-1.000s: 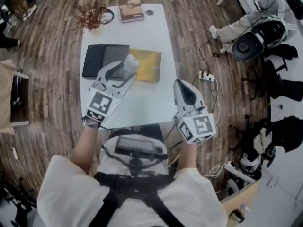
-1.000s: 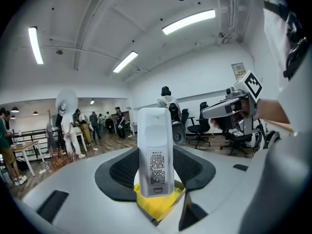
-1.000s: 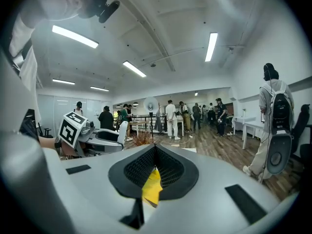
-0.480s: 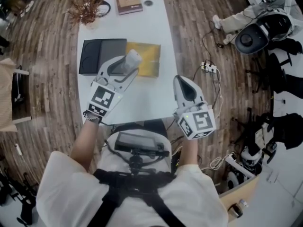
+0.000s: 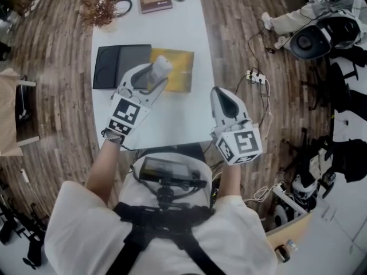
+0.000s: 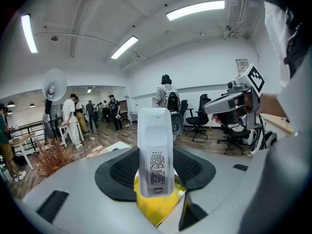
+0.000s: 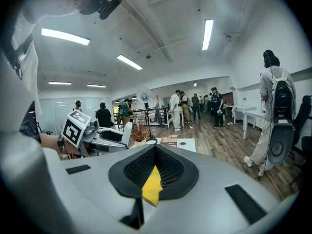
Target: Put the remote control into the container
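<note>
Remote in my left hand-held gripper, not yet in the container.

My left hand-held gripper (image 5: 153,79) was closed on the lower end of the white remote control (image 6: 155,150), most of whose length stood out past the jaws. My right hand-held gripper (image 5: 221,97) hung to the side with its jaws together on nothing. The remote was in the air above the tabletop (image 5: 178,27), about over the seam between the yellow sheet (image 5: 180,67) and the black container (image 5: 106,67) (its depth I could not judge). With so short a hold, I judged that the remote could swing or slide as I tilted it down. Let go too soon, it would land on the yellow sheet or catch the container's edge.
</note>
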Action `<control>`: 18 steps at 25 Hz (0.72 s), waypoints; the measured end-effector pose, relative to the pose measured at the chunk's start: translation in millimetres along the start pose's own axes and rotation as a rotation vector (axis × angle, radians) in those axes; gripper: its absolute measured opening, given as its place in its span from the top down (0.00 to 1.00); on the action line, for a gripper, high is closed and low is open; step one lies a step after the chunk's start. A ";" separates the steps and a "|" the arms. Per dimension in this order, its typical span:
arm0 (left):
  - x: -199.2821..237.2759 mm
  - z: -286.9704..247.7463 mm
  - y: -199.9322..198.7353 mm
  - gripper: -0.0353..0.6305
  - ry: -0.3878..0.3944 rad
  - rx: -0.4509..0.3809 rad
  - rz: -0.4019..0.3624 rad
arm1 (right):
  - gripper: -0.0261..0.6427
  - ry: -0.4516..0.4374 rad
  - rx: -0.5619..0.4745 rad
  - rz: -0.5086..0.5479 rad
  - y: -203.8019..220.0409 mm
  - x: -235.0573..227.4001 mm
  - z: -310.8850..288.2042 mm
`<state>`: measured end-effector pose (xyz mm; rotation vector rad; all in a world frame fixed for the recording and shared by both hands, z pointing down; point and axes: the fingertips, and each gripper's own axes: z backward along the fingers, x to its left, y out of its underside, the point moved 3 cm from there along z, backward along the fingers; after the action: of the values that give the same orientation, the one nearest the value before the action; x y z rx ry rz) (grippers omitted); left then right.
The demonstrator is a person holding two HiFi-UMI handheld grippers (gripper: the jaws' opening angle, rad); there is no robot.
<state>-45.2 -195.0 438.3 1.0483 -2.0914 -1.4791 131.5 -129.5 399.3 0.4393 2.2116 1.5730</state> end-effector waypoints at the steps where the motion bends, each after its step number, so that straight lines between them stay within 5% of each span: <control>1: 0.1 -3.4 0.7 0.59 0.000 0.005 0.000 | 0.95 -0.001 0.004 0.000 0.6 -2.8 -1.6; 18: 7.9 -52.8 36.6 0.59 0.005 0.122 0.023 | 0.95 -0.036 0.060 -0.026 18.2 -31.5 -33.3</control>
<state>-28.3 -228.5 491.1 1.0664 -2.2066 -1.3512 143.4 -165.8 430.4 0.4514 2.2328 1.4780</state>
